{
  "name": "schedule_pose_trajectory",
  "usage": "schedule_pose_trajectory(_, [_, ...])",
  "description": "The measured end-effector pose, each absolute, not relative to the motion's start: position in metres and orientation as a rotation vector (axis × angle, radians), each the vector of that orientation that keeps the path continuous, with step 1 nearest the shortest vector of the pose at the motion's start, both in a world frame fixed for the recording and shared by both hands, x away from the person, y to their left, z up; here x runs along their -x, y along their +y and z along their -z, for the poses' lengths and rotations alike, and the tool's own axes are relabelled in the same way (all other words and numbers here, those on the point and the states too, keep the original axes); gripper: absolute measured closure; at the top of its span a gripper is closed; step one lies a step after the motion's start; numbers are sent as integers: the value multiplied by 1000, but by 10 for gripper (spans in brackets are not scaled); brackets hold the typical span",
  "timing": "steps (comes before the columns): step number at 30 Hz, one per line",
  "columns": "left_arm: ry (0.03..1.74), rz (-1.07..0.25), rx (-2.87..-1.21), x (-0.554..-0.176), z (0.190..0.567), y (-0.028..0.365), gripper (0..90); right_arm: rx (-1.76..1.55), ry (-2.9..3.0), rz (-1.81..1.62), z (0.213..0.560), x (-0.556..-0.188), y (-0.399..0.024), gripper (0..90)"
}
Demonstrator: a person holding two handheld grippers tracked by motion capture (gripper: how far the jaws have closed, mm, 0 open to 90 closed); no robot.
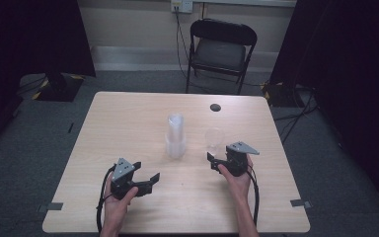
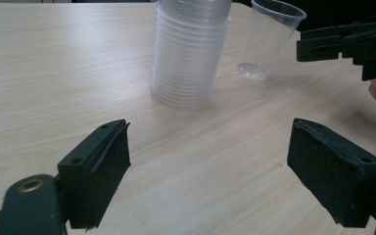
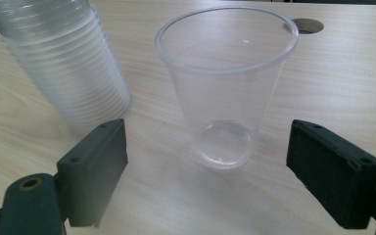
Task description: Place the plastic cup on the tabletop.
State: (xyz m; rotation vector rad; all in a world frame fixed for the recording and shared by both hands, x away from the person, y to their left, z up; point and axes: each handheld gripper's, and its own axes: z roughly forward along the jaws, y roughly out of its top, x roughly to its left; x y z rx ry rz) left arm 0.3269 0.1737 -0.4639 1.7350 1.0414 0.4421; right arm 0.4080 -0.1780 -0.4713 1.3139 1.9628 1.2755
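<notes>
An upside-down stack of clear plastic cups [image 1: 175,136] stands mid-table. A single clear cup [image 1: 214,140] stands upright just to its right. My right gripper [image 1: 221,157] sits close in front of that cup, open. In the right gripper view the single cup [image 3: 225,83] stands between and just beyond the open jaws of the right gripper [image 3: 208,131], with the stack [image 3: 63,63] at left. My left gripper [image 1: 146,173] is open near the front of the table, pointing toward the stack. Its own view shows the left gripper [image 2: 208,144] empty, the stack [image 2: 191,54] and the single cup [image 2: 269,39] ahead.
The wooden table [image 1: 128,123] has a dark cable hole [image 1: 215,107] near its far edge. A black folding chair [image 1: 220,49] stands behind it. Dark curtains flank both sides. Cables trail from both grippers toward the person.
</notes>
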Motion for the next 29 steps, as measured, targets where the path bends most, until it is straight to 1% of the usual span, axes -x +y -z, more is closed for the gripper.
schedule_pose_trajectory(2, [1064, -439, -1732, -326, 464, 174, 159, -1307, 1963, -1278, 470, -403, -178, 157])
schedule_pose_trajectory(7, [1056, -459, -1739, -323, 464, 175, 160, -1305, 1942, -1298, 468, -386, -176, 161])
schedule_pose_trajectory(14, [1082, -446, -1714, -322, 471, 180, 160, -1310, 1927, -1349, 464, -361, -171, 161])
schedule_pose_trajectory(24, [1096, -470, -1701, -318, 478, 184, 160, -1358, 1894, -1419, 475, -323, -168, 159])
schedule_pose_trajectory(29, [1099, -480, -1700, -319, 479, 182, 160, -1364, 1886, -1383, 477, -317, -171, 149])
